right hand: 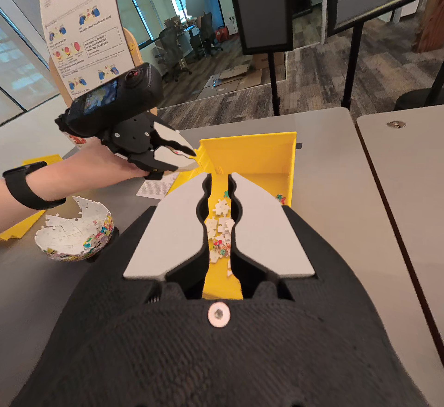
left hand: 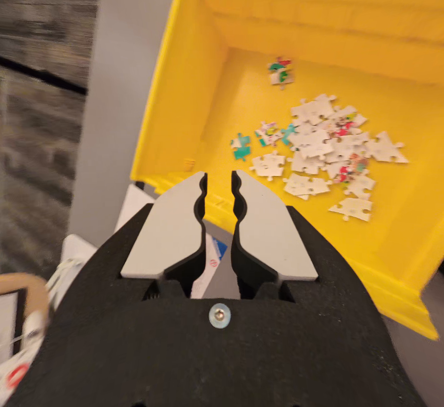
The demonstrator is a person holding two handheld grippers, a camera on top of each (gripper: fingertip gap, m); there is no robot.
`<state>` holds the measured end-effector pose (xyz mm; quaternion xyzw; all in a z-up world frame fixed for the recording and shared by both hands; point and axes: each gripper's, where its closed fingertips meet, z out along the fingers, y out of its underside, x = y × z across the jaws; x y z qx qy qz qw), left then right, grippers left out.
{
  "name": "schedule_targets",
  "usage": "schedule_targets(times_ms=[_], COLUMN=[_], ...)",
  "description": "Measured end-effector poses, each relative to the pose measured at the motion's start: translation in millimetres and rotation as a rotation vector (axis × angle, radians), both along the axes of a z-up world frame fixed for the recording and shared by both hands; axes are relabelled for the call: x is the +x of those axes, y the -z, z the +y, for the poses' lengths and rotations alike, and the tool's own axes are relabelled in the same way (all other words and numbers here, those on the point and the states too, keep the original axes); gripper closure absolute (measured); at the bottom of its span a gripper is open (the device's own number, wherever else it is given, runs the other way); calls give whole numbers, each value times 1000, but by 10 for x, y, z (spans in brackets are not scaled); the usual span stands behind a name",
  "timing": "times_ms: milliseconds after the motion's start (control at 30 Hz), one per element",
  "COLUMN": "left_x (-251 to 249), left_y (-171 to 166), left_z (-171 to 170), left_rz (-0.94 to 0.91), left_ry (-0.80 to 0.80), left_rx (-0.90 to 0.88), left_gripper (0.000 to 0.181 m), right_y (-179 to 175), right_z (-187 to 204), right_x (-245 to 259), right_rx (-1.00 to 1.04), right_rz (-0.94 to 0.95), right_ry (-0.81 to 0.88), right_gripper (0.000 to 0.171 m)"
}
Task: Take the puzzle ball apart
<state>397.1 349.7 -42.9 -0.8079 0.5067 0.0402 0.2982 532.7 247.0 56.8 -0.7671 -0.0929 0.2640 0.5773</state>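
Both grippers hover over the yellow bin [right hand: 252,153]: the right gripper [right hand: 219,177] slightly parted and empty, the left gripper [left hand: 218,174] parted, seemingly empty. Loose puzzle pieces [left hand: 319,148] lie inside the bin. Left of the bin, the half puzzle ball [right hand: 77,229] sits on the table [right hand: 336,203].

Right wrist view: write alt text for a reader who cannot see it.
The right claw, open and empty, hovers over a yellow bin of loose puzzle pieces. The left claw reaches toward the bin's rim, and a half-dismantled puzzle ball sits on the table.
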Motion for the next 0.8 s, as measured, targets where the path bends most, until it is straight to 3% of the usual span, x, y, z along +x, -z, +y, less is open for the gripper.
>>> schedule_targets(times_ms=[133, 300, 567, 800], left_x=[-294, -573, -1182, -1871], left_y=[-338, -875, -1190, -1043], left_z=[96, -73, -642, -917], left_rz=[167, 404, 523, 496], left_ry=[-70, 7, 39, -30], left_rx=[254, 584, 721, 612], left_gripper=[150, 150, 150, 154], right_y=[-165, -516, -801, -814], right_z=[-171, -337, -532, -501], right_x=[-6, -228, -558, -978], right_rx=[49, 205, 303, 304], right_rz=[-71, -167, -305, -437], right_ry=[19, -7, -21, -91], right_gripper=[158, 157, 150, 150])
